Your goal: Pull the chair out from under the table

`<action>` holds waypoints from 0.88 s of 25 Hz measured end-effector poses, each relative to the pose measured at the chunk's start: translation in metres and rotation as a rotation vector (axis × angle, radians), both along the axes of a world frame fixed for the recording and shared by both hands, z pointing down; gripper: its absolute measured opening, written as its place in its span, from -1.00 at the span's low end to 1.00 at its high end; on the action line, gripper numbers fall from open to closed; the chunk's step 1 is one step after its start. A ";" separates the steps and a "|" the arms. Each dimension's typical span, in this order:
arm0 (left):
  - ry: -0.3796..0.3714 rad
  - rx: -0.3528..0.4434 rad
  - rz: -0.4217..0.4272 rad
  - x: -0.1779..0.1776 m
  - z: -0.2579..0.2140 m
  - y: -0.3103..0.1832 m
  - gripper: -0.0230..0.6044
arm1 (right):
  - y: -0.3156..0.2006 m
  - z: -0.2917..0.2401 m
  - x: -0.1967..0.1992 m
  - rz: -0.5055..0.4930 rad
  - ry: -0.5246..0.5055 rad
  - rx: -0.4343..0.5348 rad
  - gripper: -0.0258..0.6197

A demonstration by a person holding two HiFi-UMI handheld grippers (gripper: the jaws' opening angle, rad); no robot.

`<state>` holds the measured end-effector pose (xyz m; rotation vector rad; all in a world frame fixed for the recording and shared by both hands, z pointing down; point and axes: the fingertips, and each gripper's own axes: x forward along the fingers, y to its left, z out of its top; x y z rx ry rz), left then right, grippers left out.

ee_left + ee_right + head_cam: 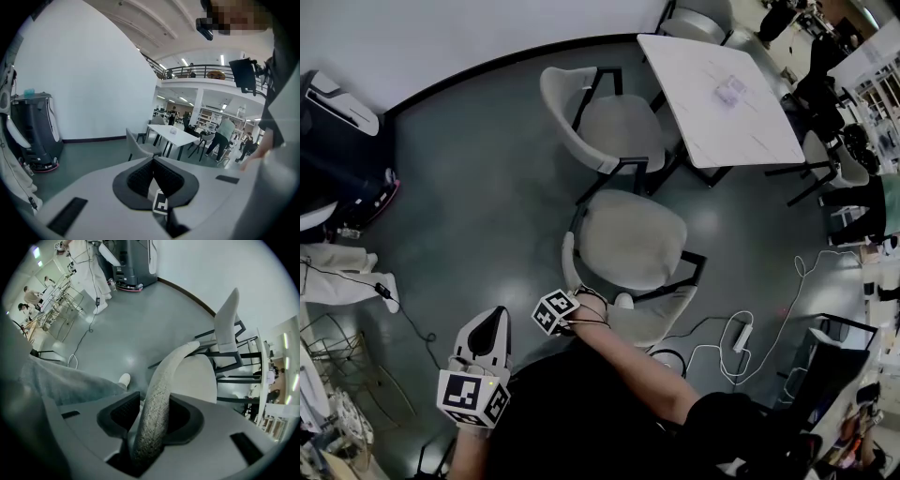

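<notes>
The nearer beige chair (633, 239) stands out on the floor, well away from the white table (712, 89). Its curved backrest (652, 319) faces me. My right gripper (581, 317) points down over the backrest's left end. In the right gripper view the backrest rim (164, 380) runs between the jaws of the right gripper (154, 409); a thin gap shows at the left pad, so the jaws stand open around it. My left gripper (497, 317) hangs to the left above bare floor. Seen in its own view, the left gripper (153, 161) is shut and holds nothing.
A second beige chair (614, 127) stands close by the table's left corner. A dark cleaning machine (337, 141) is by the wall at left. A white power strip with cables (741, 333) lies on the floor at right. Wire racks (337, 375) stand at lower left.
</notes>
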<state>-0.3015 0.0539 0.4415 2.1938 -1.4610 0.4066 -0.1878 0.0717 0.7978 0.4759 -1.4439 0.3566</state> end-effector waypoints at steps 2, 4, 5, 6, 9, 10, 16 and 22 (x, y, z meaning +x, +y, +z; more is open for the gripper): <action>-0.002 -0.002 -0.008 -0.003 0.001 0.002 -0.91 | 0.001 0.000 -0.007 -0.016 -0.005 -0.001 -0.51; -0.003 -0.001 -0.015 -0.005 0.001 0.004 -0.91 | 0.002 0.000 -0.011 -0.032 -0.002 0.003 -0.50; -0.003 -0.001 -0.018 -0.006 0.002 0.005 -0.91 | 0.002 0.000 -0.012 -0.040 0.001 0.008 -0.50; -0.002 -0.001 -0.020 -0.006 0.002 0.005 -0.91 | 0.001 0.000 -0.013 -0.046 0.001 0.011 -0.50; 0.003 -0.005 -0.022 -0.008 0.004 0.006 -0.91 | 0.000 0.000 -0.017 -0.056 -0.004 0.017 -0.50; 0.003 -0.006 -0.022 -0.008 0.005 0.007 -0.91 | 0.000 0.000 -0.018 -0.062 -0.002 0.020 -0.50; 0.007 -0.008 -0.012 -0.006 0.008 0.006 -0.91 | 0.001 0.001 -0.020 -0.064 -0.008 0.008 -0.46; 0.010 -0.001 -0.001 -0.004 0.007 0.006 -0.91 | 0.004 0.007 -0.018 -0.091 0.028 0.001 -0.33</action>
